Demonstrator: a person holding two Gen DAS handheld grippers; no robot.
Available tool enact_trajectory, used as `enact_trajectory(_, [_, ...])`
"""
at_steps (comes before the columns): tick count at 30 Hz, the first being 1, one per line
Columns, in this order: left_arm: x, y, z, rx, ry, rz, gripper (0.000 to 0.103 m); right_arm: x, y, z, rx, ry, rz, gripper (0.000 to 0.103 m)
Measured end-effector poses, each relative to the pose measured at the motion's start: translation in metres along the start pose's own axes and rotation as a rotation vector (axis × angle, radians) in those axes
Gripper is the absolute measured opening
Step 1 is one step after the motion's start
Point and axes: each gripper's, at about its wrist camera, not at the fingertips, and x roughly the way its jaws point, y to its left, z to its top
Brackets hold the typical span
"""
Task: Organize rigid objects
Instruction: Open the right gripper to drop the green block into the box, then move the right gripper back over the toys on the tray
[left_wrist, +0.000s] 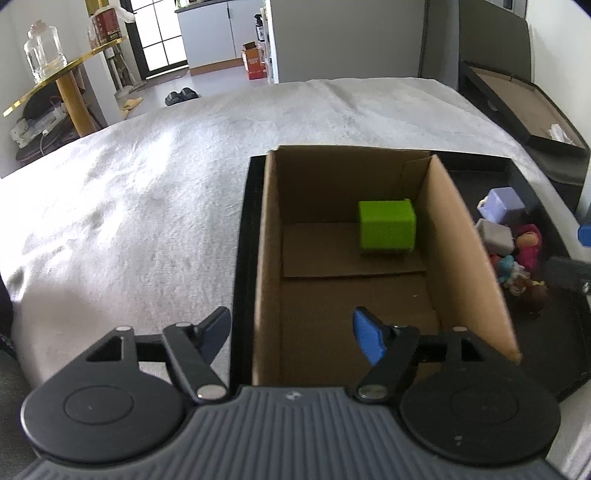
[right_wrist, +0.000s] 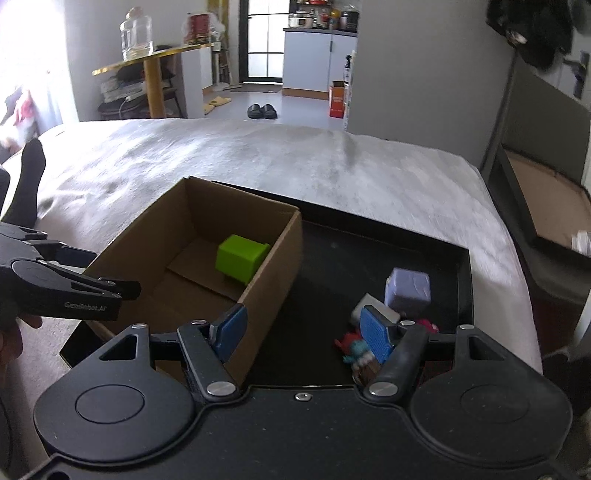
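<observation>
An open cardboard box (left_wrist: 458, 236) (right_wrist: 273, 273) stands in the left part of a black tray (left_wrist: 240, 258) (right_wrist: 369, 258) on the bed. A green cube (left_wrist: 386, 229) (right_wrist: 242, 258) lies inside the box at its far right. A lilac cube (left_wrist: 504, 205) (right_wrist: 408, 288), a white-grey block (left_wrist: 495, 234) (right_wrist: 373, 306) and small toy figures (left_wrist: 524, 266) (right_wrist: 354, 350) lie in the tray to the right of the box. My left gripper (left_wrist: 291, 332) is open and empty over the box's near left wall. My right gripper (right_wrist: 306, 328) is open and empty, above the tray near the toys.
The tray sits on a grey-white blanket (left_wrist: 147, 184) covering the bed. A black lid with cardboard lining (left_wrist: 524, 107) lies at the bed's right edge. A gold side table (right_wrist: 155, 62) with a glass jar stands beyond the bed. The left gripper's body (right_wrist: 55, 288) shows at the left.
</observation>
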Motion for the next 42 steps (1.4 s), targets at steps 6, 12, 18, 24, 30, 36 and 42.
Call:
enact_trajectory(6, [-0.009,-0.011,0.006,0.021,-0.012,0.029,0.078,-0.003,-0.022,-0.014,0.068,-0.001,-0.014,0.085])
enact_trajectory(12, [-0.010,-0.018,0.007,0.031,-0.006,0.048,0.079,0.000,-0.042,-0.030,0.134,0.007,-0.018,0.086])
enact_trajectory(18, [-0.006,-0.024,0.010,0.040,0.016,0.059,0.079,0.006,-0.059,-0.044,0.181,0.012,-0.016,0.085])
enact_trajectory(24, [-0.003,-0.031,0.011,0.070,0.027,0.072,0.079,0.020,-0.075,-0.061,0.228,0.039,-0.012,0.080])
enact_trajectory(30, [-0.001,-0.033,0.015,0.086,0.035,0.085,0.079,0.038,-0.084,-0.072,0.268,0.055,-0.001,0.072])
enact_trajectory(36, [0.002,-0.035,0.019,0.100,0.049,0.091,0.079,0.053,-0.087,-0.077,0.275,0.045,0.011,0.069])
enact_trajectory(42, [0.001,-0.037,0.020,0.129,0.057,0.097,0.079,0.062,-0.084,-0.084,0.241,0.036,0.020,0.066])
